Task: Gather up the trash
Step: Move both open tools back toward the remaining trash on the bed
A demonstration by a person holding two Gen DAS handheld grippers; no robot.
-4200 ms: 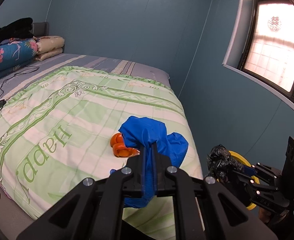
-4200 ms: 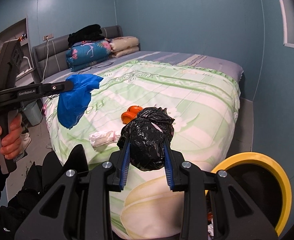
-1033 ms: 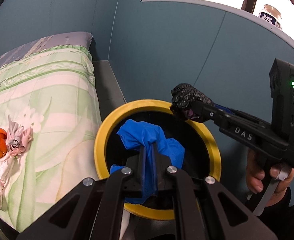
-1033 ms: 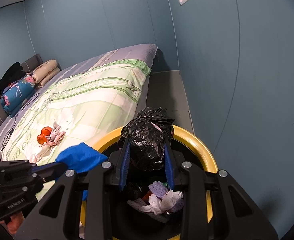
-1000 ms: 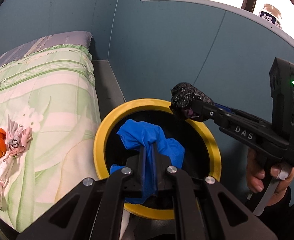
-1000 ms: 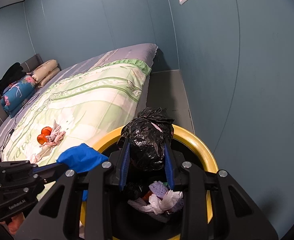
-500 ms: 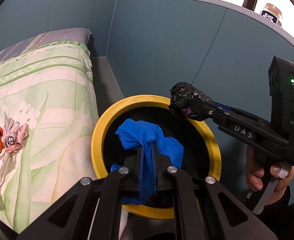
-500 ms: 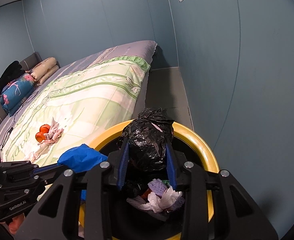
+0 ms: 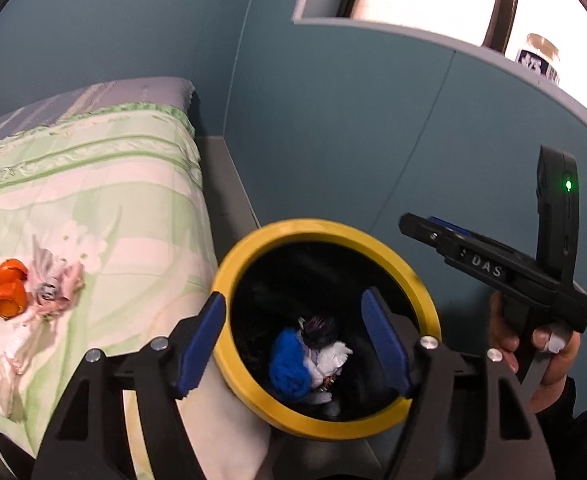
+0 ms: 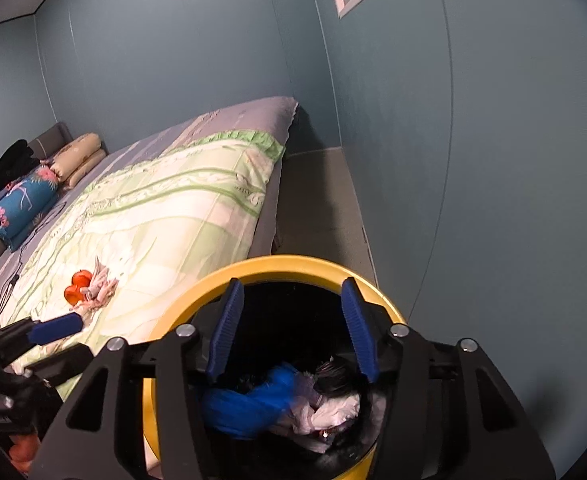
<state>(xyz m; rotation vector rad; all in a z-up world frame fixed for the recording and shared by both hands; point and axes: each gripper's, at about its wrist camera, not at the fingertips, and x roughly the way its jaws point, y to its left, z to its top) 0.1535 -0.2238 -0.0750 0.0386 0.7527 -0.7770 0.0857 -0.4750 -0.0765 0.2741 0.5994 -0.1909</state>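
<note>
Plainly, "DAS" marks the right claw [image 9: 407,222] body.

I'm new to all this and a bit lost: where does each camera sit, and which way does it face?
Left wrist: on the left gripper, facing down into the yellow-rimmed bin; the person's right hand shows.
Right wrist: on the right gripper, facing over the bin toward the bed.
Shared: bin, blue bag, orange trash, both grippers open.

The bin [image 9: 421,280] stands on the floor just beside the bed [image 9: 141,208], with a bag [image 9: 289,364] and crumpled tissue [image 9: 331,356] inside it, and more scraps [image 9: 33,292] on the bed.
</note>
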